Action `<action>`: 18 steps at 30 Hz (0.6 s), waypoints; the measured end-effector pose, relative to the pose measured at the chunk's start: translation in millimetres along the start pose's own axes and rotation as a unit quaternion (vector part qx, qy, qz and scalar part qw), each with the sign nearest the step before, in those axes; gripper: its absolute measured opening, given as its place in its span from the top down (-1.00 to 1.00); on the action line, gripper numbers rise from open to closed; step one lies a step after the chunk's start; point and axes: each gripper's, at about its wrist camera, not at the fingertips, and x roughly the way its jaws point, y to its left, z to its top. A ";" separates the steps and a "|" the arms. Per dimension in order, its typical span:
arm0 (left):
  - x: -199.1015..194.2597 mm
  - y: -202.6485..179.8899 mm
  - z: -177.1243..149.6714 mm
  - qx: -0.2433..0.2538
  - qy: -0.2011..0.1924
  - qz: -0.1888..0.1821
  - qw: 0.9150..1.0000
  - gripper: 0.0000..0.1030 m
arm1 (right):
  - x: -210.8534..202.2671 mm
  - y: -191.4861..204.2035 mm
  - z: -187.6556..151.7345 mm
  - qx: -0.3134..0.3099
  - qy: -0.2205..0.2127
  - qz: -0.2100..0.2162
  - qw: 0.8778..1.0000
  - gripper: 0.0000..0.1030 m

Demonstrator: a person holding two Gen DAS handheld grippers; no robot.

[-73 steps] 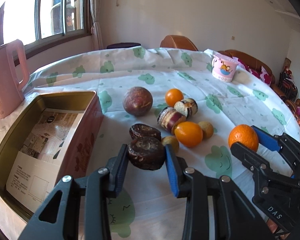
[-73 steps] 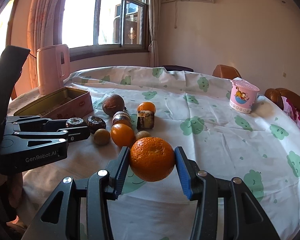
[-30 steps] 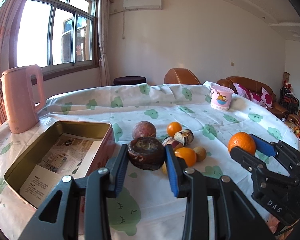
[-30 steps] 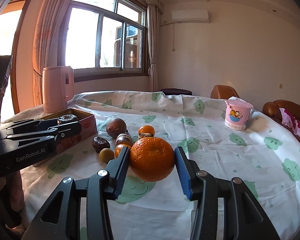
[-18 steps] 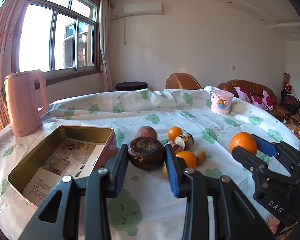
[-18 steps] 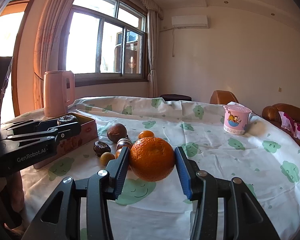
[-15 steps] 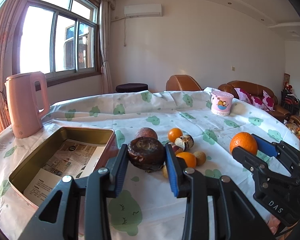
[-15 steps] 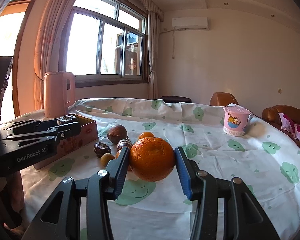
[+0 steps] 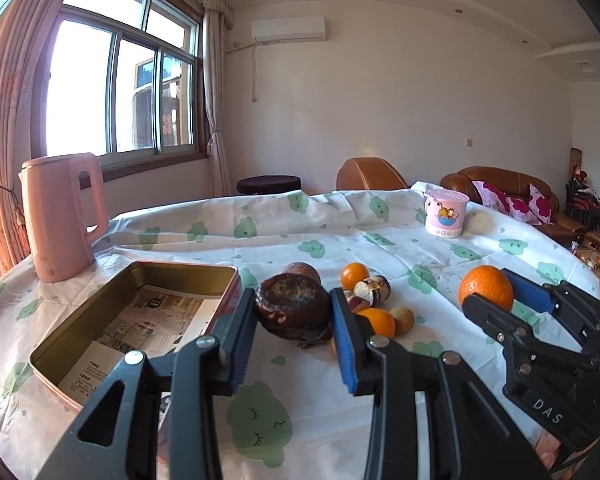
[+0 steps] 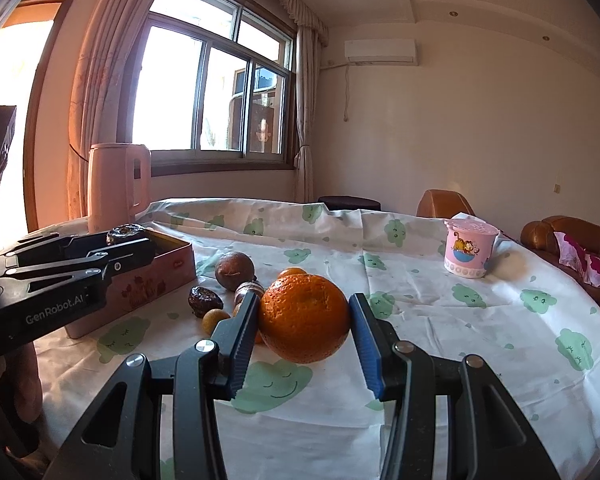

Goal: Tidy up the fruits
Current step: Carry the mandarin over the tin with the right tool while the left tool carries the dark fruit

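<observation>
Fruits held off the table, one in each gripper, beside an open tin.

Left gripper (image 9: 294, 322) is clamped on a dark wrinkled fruit (image 9: 292, 306), and right gripper (image 10: 303, 330) pinches a large orange (image 10: 303, 317); both fruits hang above the cloud-print tablecloth (image 10: 459, 320). Only the left wrist view looks into the tin (image 9: 80, 320), showing printed paper lining its floor, and it catches the right gripper from the side. Only the right wrist view shows the tin's pink outer wall and a dark fruit lying alone on the cloth (image 10: 204, 300) next to a small yellow-brown one (image 10: 214, 321). Both show the pink kettle (image 9: 60, 216), the cartoon cup (image 10: 469, 253) and the loose fruit heap (image 9: 363, 292).
</observation>
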 end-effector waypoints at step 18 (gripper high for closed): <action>1.1 81.0 19.2 -0.040 0.038 0.084 0.995 0.27 | 23.7 75.4 73.2 -0.073 -0.008 0.103 0.992 0.07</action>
